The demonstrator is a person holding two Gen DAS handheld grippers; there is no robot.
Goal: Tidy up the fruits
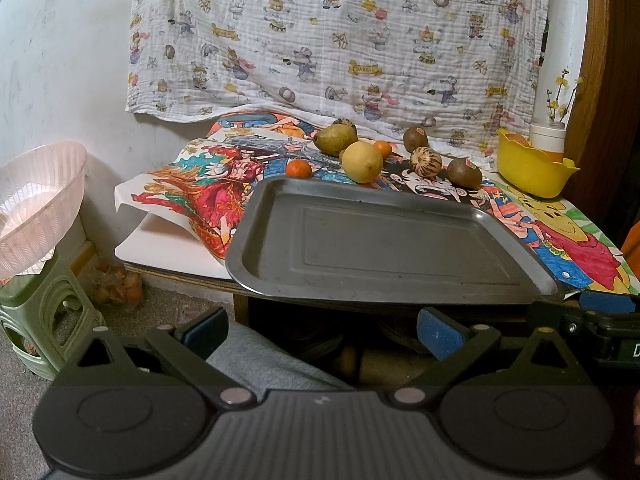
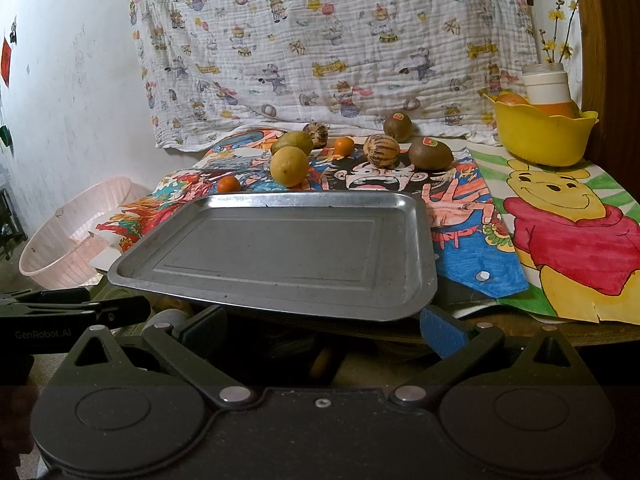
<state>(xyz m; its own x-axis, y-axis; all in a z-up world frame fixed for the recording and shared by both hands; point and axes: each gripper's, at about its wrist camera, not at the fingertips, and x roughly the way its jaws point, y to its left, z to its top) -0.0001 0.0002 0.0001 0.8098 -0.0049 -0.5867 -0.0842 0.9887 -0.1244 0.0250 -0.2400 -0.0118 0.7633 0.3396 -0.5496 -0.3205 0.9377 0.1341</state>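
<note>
An empty metal tray (image 1: 384,248) (image 2: 280,252) lies on the table's front part, its near edge overhanging. Behind it, loose on the drawings, sit a yellow lemon (image 2: 289,166), a green pear (image 2: 292,143), two small oranges (image 2: 228,185) (image 2: 344,146), two brown kiwis (image 2: 430,153) (image 2: 397,126) and two striped round fruits (image 2: 381,150) (image 2: 316,134). My left gripper (image 1: 322,332) hangs open below the tray's near edge, holding nothing. Just under the tray's near right corner, my right gripper (image 2: 323,328) is open too, and nothing sits between its blue pads (image 2: 442,330).
A yellow bowl (image 2: 540,132) holding orange fruit stands at the back right, with a white jar (image 2: 546,84) of twigs behind it. A pink basket (image 1: 36,208) rests on a green stool (image 1: 36,320) to the left. A patterned cloth (image 1: 332,40) hangs behind. Grey trousers (image 1: 256,356) show below.
</note>
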